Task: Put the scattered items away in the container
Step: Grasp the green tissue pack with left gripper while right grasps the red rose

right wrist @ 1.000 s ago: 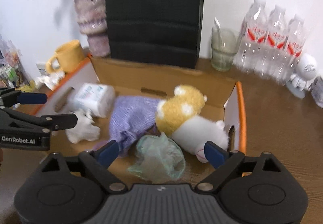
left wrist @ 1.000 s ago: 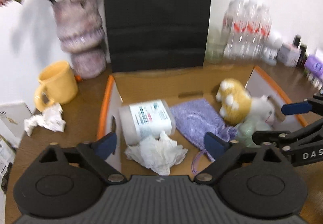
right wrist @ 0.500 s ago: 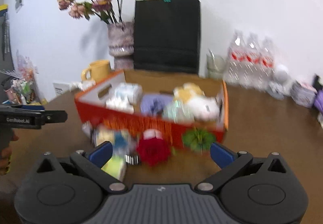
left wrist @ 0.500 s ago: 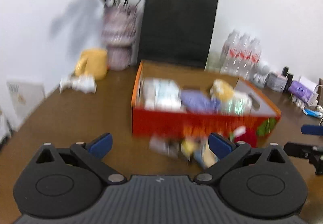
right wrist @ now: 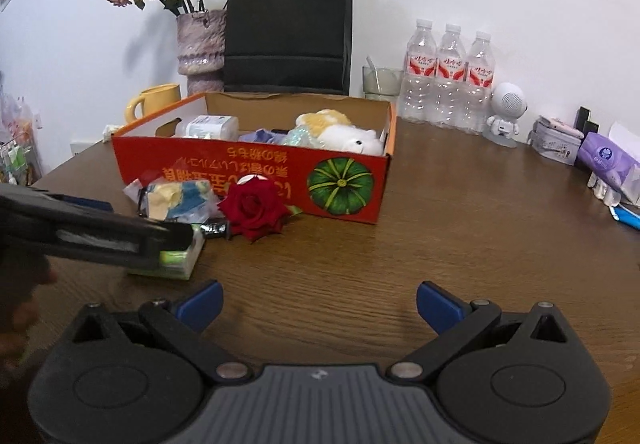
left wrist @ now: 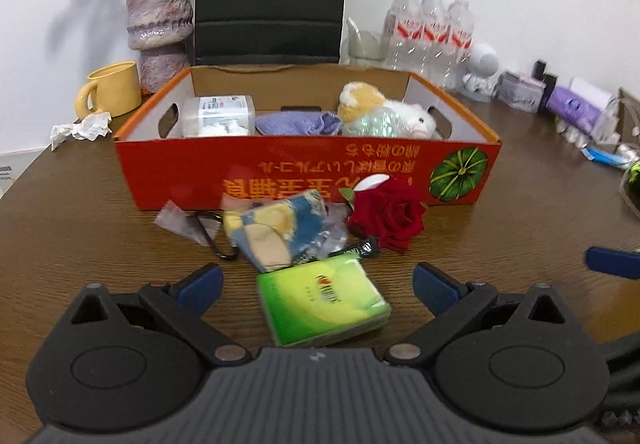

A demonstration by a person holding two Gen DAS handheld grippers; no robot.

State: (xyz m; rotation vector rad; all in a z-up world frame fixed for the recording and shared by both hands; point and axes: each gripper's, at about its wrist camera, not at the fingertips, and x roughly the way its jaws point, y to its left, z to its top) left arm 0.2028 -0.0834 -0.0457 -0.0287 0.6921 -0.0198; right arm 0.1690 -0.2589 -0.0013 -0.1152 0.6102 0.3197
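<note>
An orange cardboard box stands mid-table and holds a white jar, a purple cloth, a plush toy and a greenish bag. In front of it lie a green tissue pack, a blue-yellow packet, a red rose and a small dark tube. My left gripper is open, with the tissue pack between its fingers. My right gripper is open and empty over bare table.
A crumpled tissue lies left of the box by a yellow mug. A vase, black bag, water bottles, a glass and small items line the back and right edge of the wooden table.
Both grippers pulled back from over the box's inside to low in front of it. The left gripper now sits around the green tissue pack.
</note>
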